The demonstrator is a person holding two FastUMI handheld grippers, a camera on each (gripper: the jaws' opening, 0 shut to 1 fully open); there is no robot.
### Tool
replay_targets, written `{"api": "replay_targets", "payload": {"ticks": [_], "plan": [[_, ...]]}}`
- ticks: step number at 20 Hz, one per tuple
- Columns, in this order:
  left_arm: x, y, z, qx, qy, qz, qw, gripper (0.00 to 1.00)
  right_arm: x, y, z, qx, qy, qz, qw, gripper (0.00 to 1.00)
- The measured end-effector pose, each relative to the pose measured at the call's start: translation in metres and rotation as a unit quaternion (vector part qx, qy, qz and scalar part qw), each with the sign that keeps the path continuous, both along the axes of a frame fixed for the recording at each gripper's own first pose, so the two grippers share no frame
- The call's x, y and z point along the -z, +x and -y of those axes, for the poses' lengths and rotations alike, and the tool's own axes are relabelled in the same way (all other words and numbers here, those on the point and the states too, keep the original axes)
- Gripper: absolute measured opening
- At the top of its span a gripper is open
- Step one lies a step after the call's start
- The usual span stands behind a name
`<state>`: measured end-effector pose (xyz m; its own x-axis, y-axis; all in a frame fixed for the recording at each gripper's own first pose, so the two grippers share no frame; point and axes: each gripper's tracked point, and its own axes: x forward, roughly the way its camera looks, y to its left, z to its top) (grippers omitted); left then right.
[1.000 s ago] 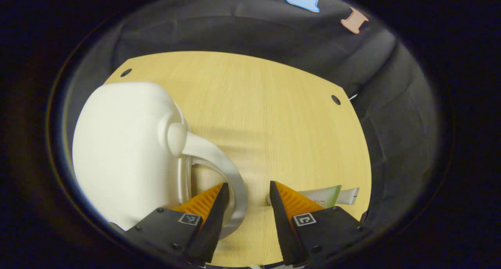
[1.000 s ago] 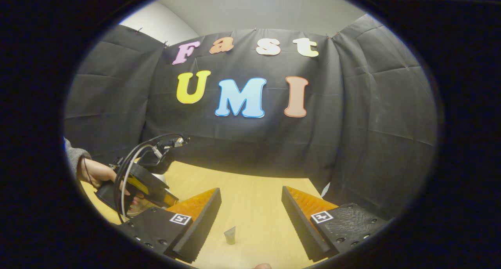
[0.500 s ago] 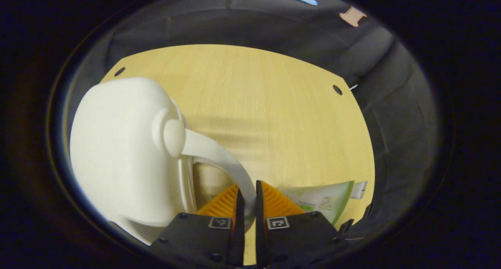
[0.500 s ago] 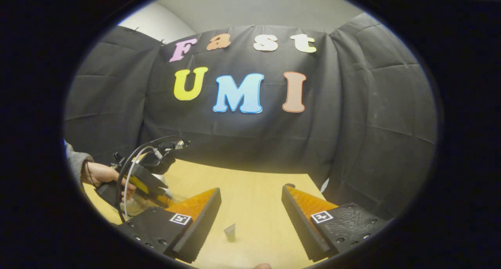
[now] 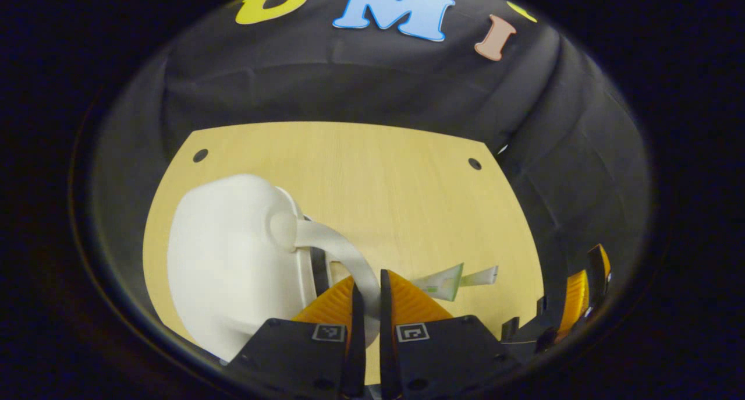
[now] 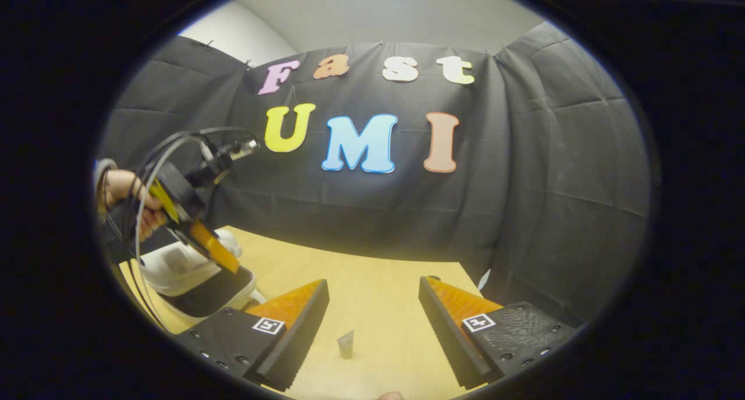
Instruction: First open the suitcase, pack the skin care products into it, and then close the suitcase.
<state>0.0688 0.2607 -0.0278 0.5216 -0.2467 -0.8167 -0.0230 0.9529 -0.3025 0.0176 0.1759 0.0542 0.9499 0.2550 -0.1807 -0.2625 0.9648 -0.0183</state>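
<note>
A white rounded suitcase (image 5: 233,260) lies on the wooden table (image 5: 378,173). My left gripper (image 5: 368,307) is shut on its curved white handle (image 5: 343,251), and a dark gap shows under the raised lid. In the right gripper view the suitcase (image 6: 192,269) stands partly open with a dark inside, the left gripper (image 6: 215,251) holding its lid up. A green-and-white skin care tube (image 5: 445,280) lies on the table just right of the handle. Its end (image 6: 346,344) shows between the fingers of my right gripper (image 6: 372,324), which is open and holds nothing.
A hand (image 6: 125,190) with a grey sleeve holds the left gripper at the left, cables looping above it. The right gripper (image 5: 576,295) sits at the table's right edge. Black cloth walls close off the back and right. Two dark holes mark the table's far corners.
The left gripper went from open to shut on the handle, then rose, lifting the lid so the suitcase gapes. The right gripper has hardly moved.
</note>
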Motion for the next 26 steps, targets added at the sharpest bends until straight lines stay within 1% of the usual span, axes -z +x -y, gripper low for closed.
{"api": "replay_targets", "payload": {"ticks": [1,2,3,4,5,7,8,10,11,14,15,17,20,22,26], "plan": [[-0.014,-0.004,-0.015,-0.005,-0.004,0.009,1.0,0.18,0.001,0.0,-0.003,0.001,0.002,-0.002,1.0,0.94],[-0.028,-0.006,-0.033,-0.009,-0.002,0.019,1.0,0.15,0.001,-0.001,-0.008,0.001,0.005,-0.005,1.0,0.94],[-0.042,-0.007,-0.055,-0.017,0.002,0.029,0.999,0.18,0.001,-0.004,-0.013,0.002,0.007,-0.006,1.0,0.94],[-0.056,-0.008,-0.076,-0.024,0.008,0.038,0.999,0.14,0.0,-0.005,-0.017,0.005,0.007,-0.006,1.0,0.94],[-0.071,-0.007,-0.099,-0.03,0.015,0.049,0.998,0.17,-0.002,-0.006,-0.021,0.01,0.006,-0.004,1.0,0.94],[-0.091,-0.006,-0.153,-0.048,0.044,0.072,0.995,0.17,-0.005,-0.007,-0.027,0.023,0.003,0.0,1.0,0.94],[-0.098,-0.007,-0.181,-0.055,0.067,0.082,0.993,0.17,-0.007,-0.007,-0.033,0.028,0.001,0.002,1.0,0.94],[-0.106,-0.012,-0.236,-0.06,0.117,0.092,0.987,0.17,-0.008,-0.008,-0.043,0.041,0.0,0.002,0.999,0.94],[-0.105,-0.016,-0.259,-0.059,0.134,0.09,0.985,0.17,-0.007,-0.009,-0.048,0.047,0.001,0.002,0.999,0.94],[-0.09,-0.02,-0.32,-0.061,0.171,0.085,0.98,0.17,-0.013,-0.011,-0.06,0.07,-0.007,0.006,0.997,0.94],[-0.082,-0.019,-0.345,-0.067,0.188,0.085,0.976,0.17,-0.014,-0.014,-0.064,0.078,-0.011,0.008,0.997,0.94],[-0.059,-0.02,-0.399,-0.084,0.206,0.075,0.972,0.17,-0.019,-0.017,-0.071,0.088,-0.016,0.009,0.996,0.94],[-0.013,-0.029,-0.461,-0.105,0.204,0.045,0.972,0.17,-0.028,-0.022,-0.084,0.093,-0.009,0.01,0.996,0.94],[0.02,-0.034,-0.493,-0.114,0.196,0.025,0.974,0.17,-0.031,-0.022,-0.089,0.1,0.0,0.005,0.995,0.94],[0.092,-0.05,-0.537,-0.12,0.174,-0.014,0.977,0.17,-0.042,-0.019,-0.101,0.107,-0.005,0.012,0.994,0.94]]}}
